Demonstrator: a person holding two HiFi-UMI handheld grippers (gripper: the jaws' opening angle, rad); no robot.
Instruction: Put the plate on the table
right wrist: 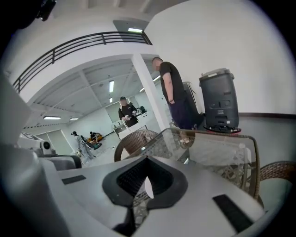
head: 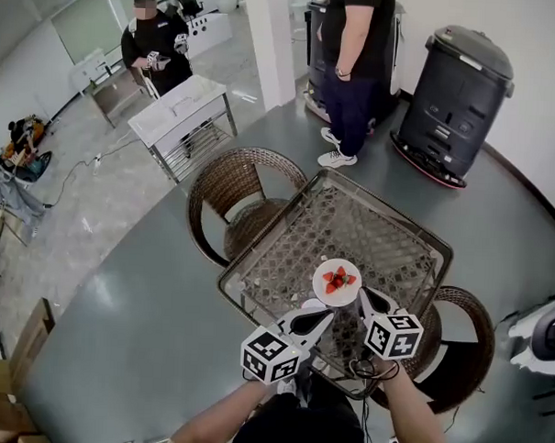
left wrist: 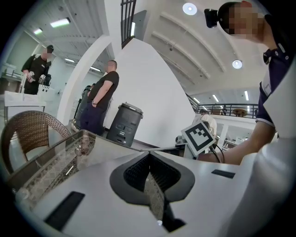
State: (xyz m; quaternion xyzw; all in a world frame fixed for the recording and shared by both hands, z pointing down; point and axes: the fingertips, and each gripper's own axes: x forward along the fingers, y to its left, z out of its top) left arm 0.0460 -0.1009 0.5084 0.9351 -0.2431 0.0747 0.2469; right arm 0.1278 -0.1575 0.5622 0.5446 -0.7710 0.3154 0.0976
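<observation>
Both claws are hovering at the plate on the glass bench

The white plate (head: 333,296) is sitting flat near the middle of the glass-topped wicker bench (head: 351,219), carrying red strawberries (head: 338,279). The right claw (head: 361,291) (right wrist: 148,159) is reaching to the plate's near right rim with its jaws pressed together, a white sliver showing in the slit below the tips. The left claw (head: 327,313) (left wrist: 149,157) is pointing at the plate's near left edge, jaws likewise closing tip to tip, with only the wicker weave showing through the gap. A wicker chair (head: 247,192) is standing at the bench's far left side, and a person in dark clothes (head: 353,63) is standing beyond it
</observation>
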